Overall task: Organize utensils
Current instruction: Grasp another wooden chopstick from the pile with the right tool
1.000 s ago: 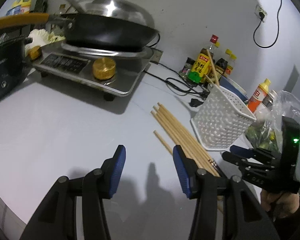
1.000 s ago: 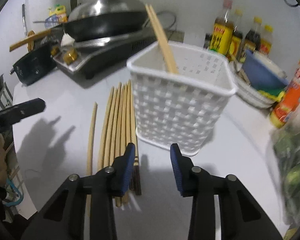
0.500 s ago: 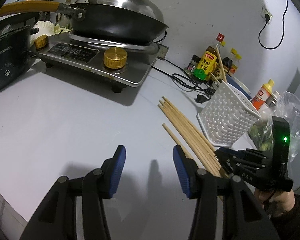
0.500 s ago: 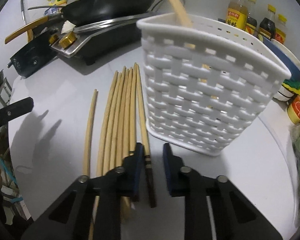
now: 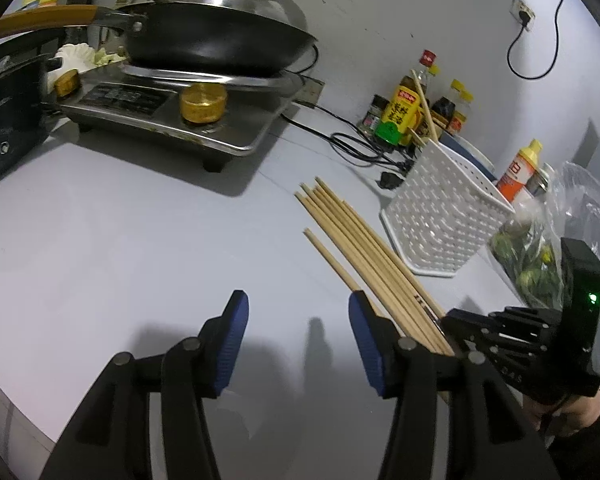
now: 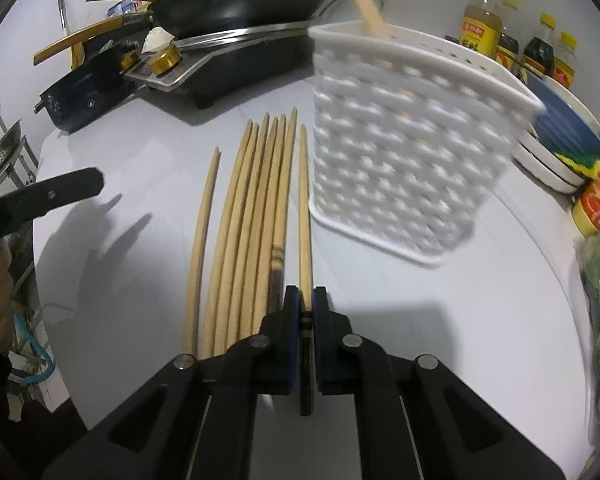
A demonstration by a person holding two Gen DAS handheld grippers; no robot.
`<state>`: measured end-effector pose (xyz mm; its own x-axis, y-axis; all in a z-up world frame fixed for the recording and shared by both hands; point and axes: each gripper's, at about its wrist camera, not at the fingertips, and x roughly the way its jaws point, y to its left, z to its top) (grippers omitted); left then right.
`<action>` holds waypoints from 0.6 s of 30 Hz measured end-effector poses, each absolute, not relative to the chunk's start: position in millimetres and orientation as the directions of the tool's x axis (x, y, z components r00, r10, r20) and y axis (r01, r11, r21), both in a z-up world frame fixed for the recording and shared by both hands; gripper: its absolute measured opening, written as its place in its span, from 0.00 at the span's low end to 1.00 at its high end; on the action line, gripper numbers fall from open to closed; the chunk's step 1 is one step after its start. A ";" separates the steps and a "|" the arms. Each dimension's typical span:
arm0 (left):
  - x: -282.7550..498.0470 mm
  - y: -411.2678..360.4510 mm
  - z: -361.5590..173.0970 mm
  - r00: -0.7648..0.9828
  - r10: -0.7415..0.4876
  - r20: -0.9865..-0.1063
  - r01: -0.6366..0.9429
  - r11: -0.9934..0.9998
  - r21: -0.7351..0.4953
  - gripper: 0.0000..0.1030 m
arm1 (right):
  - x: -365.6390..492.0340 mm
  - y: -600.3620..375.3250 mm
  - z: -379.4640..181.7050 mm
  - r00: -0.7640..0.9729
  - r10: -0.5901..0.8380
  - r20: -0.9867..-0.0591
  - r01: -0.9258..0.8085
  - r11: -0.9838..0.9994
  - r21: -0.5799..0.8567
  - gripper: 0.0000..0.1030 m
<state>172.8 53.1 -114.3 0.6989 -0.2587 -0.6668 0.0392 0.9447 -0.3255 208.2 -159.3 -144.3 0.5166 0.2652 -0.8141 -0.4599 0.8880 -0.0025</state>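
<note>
Chopsticks (image 6: 256, 216) lie in a loose row on the pale surface (image 6: 420, 320), fanning away ahead of the right gripper (image 6: 306, 304), and one chopstick (image 6: 305, 216), the nearest to the basket, is pinched between its fingers (image 6: 290, 308) at the dark banded end; fingers together on it, tip pointing away toward the stove; the rest of the row sits just to the left of those fingers, one stray stick further left and apart. White basket (image 6: 400, 152) stands ahead and to the right, already with sticks leaning in its far corner. Left gripper (image 5: 298, 328) hangs over bare surface with fingers apart and nothing between them; the bundle runs just to its right. Handling, as I judge it: light, stiff, thin wood, smooth and round enough to roll or swivel in a pinch; held this far back, the long front may droop, so a firm squeeze and a slow lift, then tip it upright over the basket.
</note>
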 end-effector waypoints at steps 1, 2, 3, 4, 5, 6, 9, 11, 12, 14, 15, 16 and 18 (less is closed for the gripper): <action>173.1 50.4 -115.1 0.695 -0.263 -0.669 0.044 0.945 -0.324 0.50 | 204.7 -162.5 -144.4 0.514 0.265 -0.816 -0.460 0.888 -0.001 0.06; 174.4 45.9 -115.6 0.691 -0.266 -0.672 0.050 0.945 -0.322 0.50 | 201.5 -165.7 -144.3 0.510 0.265 -0.818 -0.462 0.887 0.000 0.06; 175.7 41.7 -116.2 0.687 -0.270 -0.675 0.057 0.946 -0.320 0.50 | 197.5 -169.1 -143.9 0.504 0.264 -0.822 -0.466 0.885 -0.001 0.06; 177.4 36.6 -116.9 0.681 -0.273 -0.680 0.064 0.946 -0.317 0.51 | 195.3 -171.3 -143.8 0.501 0.263 -0.825 -0.467 0.884 -0.002 0.06; 178.9 32.5 -117.6 0.676 -0.275 -0.683 0.069 0.947 -0.314 0.51 | 193.4 -173.5 -143.8 0.497 0.264 -0.827 -0.471 0.882 -0.001 0.06; 180.7 28.1 -118.0 0.672 -0.277 -0.687 0.074 0.948 -0.310 0.51 | 192.5 -175.4 -143.6 0.495 0.264 -0.828 -0.474 0.880 -0.002 0.06; 188.3 10.8 -118.8 0.656 -0.272 -0.704 0.097 0.955 -0.279 0.51 | 194.8 -182.5 -143.6 0.503 0.258 -0.825 -0.462 0.887 -0.004 0.21; 193.2 -0.1 -119.2 0.651 -0.253 -0.715 0.112 0.964 -0.240 0.51 | 198.0 -186.9 -143.0 0.507 0.269 -0.819 -0.458 0.889 0.009 0.24; 195.1 -4.3 -119.4 0.652 -0.242 -0.719 0.116 0.968 -0.221 0.52 | 199.8 -189.3 -142.8 0.506 0.281 -0.815 -0.459 0.888 0.020 0.25; 200.9 -16.3 -120.2 0.649 -0.206 -0.732 0.127 0.979 -0.162 0.52 | 202.8 -191.2 -142.5 0.507 0.289 -0.812 -0.465 0.885 0.024 0.25; 204.5 -23.1 -121.5 0.645 -0.183 -0.742 0.133 0.983 -0.127 0.52 | 204.3 -192.2 -142.0 0.508 0.294 -0.809 -0.469 0.883 0.027 0.25; 206.8 -26.9 -122.2 0.643 -0.171 -0.747 0.137 0.985 -0.107 0.52 | 205.9 -193.7 -141.8 0.507 0.303 -0.807 -0.472 0.881 0.034 0.25; 211.1 -34.0 -124.7 0.637 -0.144 -0.757 0.141 0.988 -0.069 0.52 | 209.4 -195.5 -140.4 0.509 0.315 -0.801 -0.477 0.878 0.042 0.25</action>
<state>211.1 -34.0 -124.7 0.6369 -0.1442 -0.7573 0.1414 0.9875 -0.0691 209.4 -195.5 -140.4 0.5090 0.3149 -0.8011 -0.4766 0.8781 0.0424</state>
